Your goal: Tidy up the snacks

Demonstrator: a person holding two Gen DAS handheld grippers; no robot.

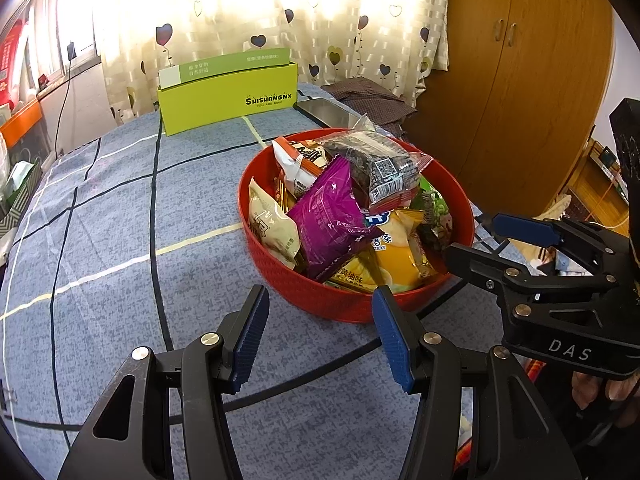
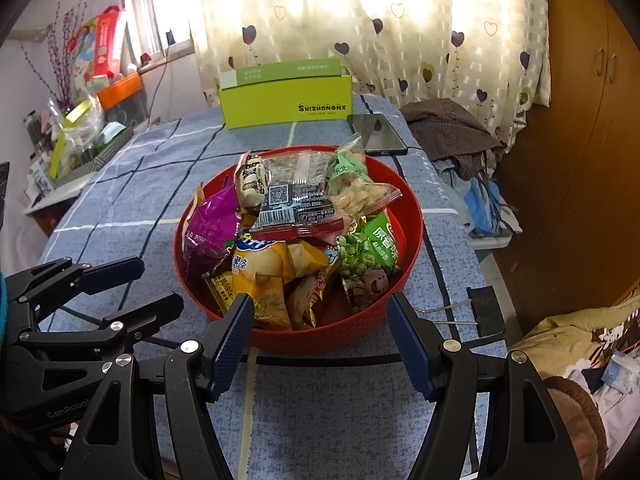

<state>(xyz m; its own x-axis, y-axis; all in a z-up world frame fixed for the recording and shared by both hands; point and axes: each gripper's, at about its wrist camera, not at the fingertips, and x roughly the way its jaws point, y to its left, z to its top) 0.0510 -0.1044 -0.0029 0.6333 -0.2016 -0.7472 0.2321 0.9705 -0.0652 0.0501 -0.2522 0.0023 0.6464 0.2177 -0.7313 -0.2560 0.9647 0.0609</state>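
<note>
A red round bowl (image 1: 352, 308) (image 2: 320, 336) stands on the blue checked tablecloth (image 1: 120, 220), heaped with snack packets. Among them are a purple packet (image 1: 328, 216) (image 2: 210, 220), a dark see-through packet with a QR code (image 1: 380, 168) (image 2: 296, 196), a yellow chip bag (image 1: 396, 256) (image 2: 260, 276) and a green pea packet (image 2: 372, 256). My left gripper (image 1: 320, 290) (image 2: 160, 280) hovers open and empty at the bowl's near left. My right gripper (image 2: 319, 298) (image 1: 472, 236) is open and empty too, just in front of the bowl's near wall.
An open lime-green box (image 1: 228, 100) (image 2: 286, 100) stands at the table's far edge, with a dark phone (image 1: 324, 112) (image 2: 378, 132) beside it. A black binder clip (image 2: 480, 310) grips the cloth at the right edge. A wooden wardrobe (image 1: 520, 80) and piled clothes lie beyond to the right.
</note>
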